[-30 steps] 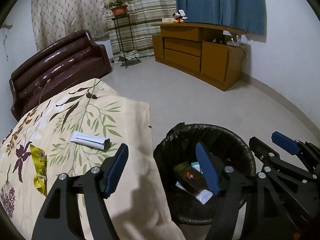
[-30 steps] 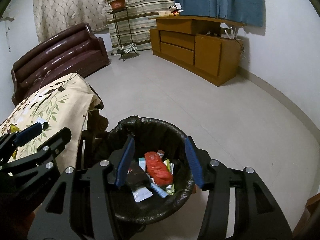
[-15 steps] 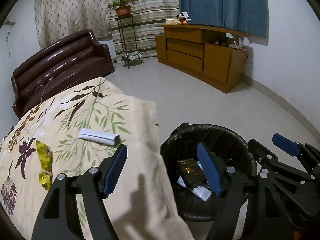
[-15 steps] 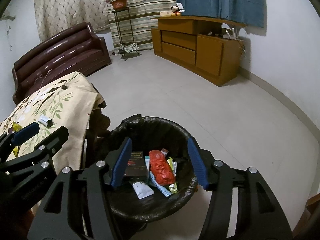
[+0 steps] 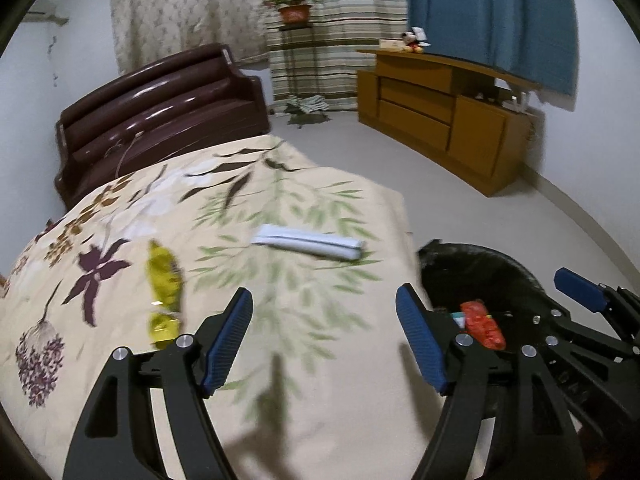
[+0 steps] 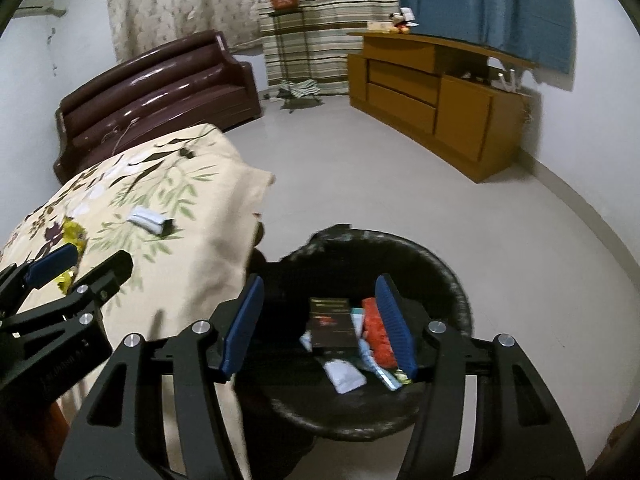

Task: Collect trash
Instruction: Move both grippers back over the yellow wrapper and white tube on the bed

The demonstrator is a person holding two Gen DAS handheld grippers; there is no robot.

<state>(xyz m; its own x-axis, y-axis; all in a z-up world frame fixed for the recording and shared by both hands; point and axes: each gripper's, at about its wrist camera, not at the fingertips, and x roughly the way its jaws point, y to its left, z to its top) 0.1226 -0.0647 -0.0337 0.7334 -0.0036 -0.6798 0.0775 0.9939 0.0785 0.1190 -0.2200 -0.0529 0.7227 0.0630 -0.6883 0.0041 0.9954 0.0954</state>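
A white and grey box [image 5: 310, 241] and a yellow wrapper [image 5: 163, 282] lie on the floral tablecloth [image 5: 256, 192]; both also show in the right wrist view, the box [image 6: 148, 219] and the wrapper [image 6: 72, 236]. My left gripper [image 5: 324, 340] is open and empty above the cloth, short of the box. A black-lined bin [image 6: 432, 264] stands on the floor right of the table and holds a dark packet [image 6: 332, 322], a red wrapper [image 6: 374, 332] and other scraps. My right gripper [image 6: 320, 324] is open and empty over the bin.
A brown sofa [image 5: 160, 108] stands behind the table. A wooden cabinet [image 5: 444, 112] lines the far right wall, with a plant stand [image 5: 296, 60] by the curtains. Bare grey floor [image 6: 380, 184] lies between bin and cabinet.
My left gripper has swung left from over the bin to above the tablecloth, toward the box and wrapper. My right gripper has shifted left a little and stays over the bin.
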